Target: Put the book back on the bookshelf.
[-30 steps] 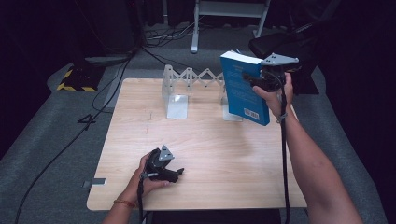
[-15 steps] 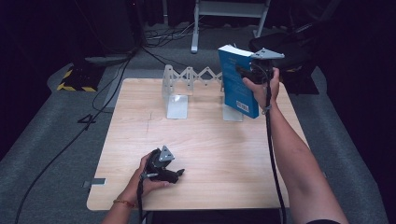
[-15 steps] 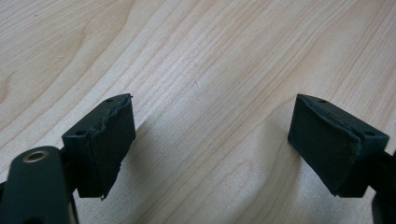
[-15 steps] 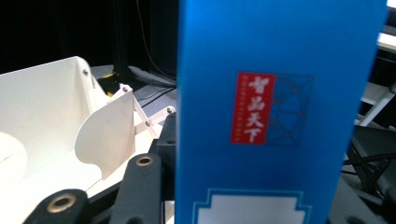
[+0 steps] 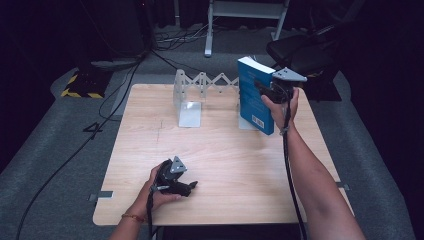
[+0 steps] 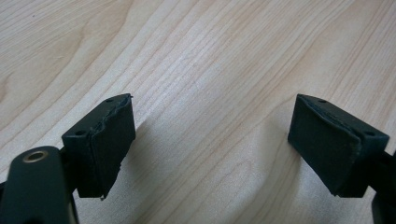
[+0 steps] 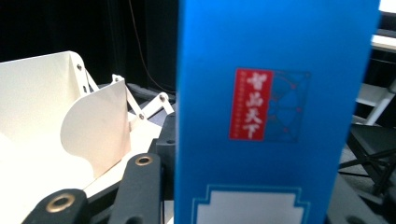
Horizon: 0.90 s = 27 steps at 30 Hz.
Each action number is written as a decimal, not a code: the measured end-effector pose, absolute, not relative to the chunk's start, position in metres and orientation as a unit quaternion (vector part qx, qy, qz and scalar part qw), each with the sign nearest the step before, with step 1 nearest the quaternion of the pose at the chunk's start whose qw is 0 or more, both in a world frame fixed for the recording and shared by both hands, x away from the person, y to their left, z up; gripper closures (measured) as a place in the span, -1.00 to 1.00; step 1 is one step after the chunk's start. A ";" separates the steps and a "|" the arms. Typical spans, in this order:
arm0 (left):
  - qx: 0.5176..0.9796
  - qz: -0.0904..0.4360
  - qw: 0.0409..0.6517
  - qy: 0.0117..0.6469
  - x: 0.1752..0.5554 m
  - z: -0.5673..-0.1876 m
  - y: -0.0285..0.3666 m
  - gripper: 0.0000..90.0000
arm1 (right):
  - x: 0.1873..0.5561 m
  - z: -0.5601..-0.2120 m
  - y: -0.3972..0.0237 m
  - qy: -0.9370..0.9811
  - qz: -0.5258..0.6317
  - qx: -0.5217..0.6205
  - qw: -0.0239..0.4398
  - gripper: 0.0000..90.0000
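1. Dark surroundings, grey carpet and loose cables ring a pale wooden table point(image 5: 225, 165); a black chair stands beyond its far right corner.
2. Work in hand, as I judge it: standing a blue book point(image 5: 254, 95) in the white folding book rack point(image 5: 200, 92) at the far edge of the table.
3. Right claw point(image 5: 267, 89): clamped on the book, which it holds upright. In the right gripper view the book's blue cover point(image 7: 275, 93) sits directly ahead, with the rack's white plates point(image 7: 70, 121) to its left.
4. Position of the book: at the right end of the rack, low over the table, its lower edge near or on the rack's right foot. Whether it is already resting there I cannot tell.
5. Left claw point(image 5: 192, 186): open and empty, lying on the near part of the table; the left gripper view shows bare wood between its pads point(image 6: 109, 140).
6. Done: the book is up, upright and brought to the rack. Left: set it down, let go, draw the hand back.
7. Clearances: the middle of the table is bare. The rack sits close to the far edge, and the right edge is near the holding hand, so a withdrawal toward the person looks the safest route.
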<state>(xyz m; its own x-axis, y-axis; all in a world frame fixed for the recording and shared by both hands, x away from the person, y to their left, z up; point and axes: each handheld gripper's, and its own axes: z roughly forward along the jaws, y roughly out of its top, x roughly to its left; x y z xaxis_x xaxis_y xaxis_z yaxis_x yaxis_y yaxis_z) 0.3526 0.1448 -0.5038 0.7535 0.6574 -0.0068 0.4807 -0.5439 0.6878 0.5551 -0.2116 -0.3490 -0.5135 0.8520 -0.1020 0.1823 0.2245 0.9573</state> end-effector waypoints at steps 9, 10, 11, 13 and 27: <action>0.868 0.124 0.350 0.329 0.353 -0.504 0.143 -0.66 | 0.531 -0.361 -0.228 0.706 0.510 0.361 0.332 0.35; 0.868 0.124 0.351 0.329 0.353 -0.504 0.143 -0.66 | 0.529 -0.362 -0.230 0.707 0.510 0.362 0.331 0.35; 0.867 0.123 0.352 0.330 0.353 -0.504 0.143 -0.66 | 0.527 -0.363 -0.233 0.707 0.511 0.363 0.329 0.34; 0.868 0.125 0.351 0.328 0.353 -0.504 0.143 -0.66 | 0.525 -0.365 -0.234 0.705 0.513 0.363 0.329 0.34; 0.869 0.125 0.351 0.326 0.353 -0.504 0.143 -0.66 | 0.506 -0.379 -0.255 0.706 0.519 0.358 0.324 0.30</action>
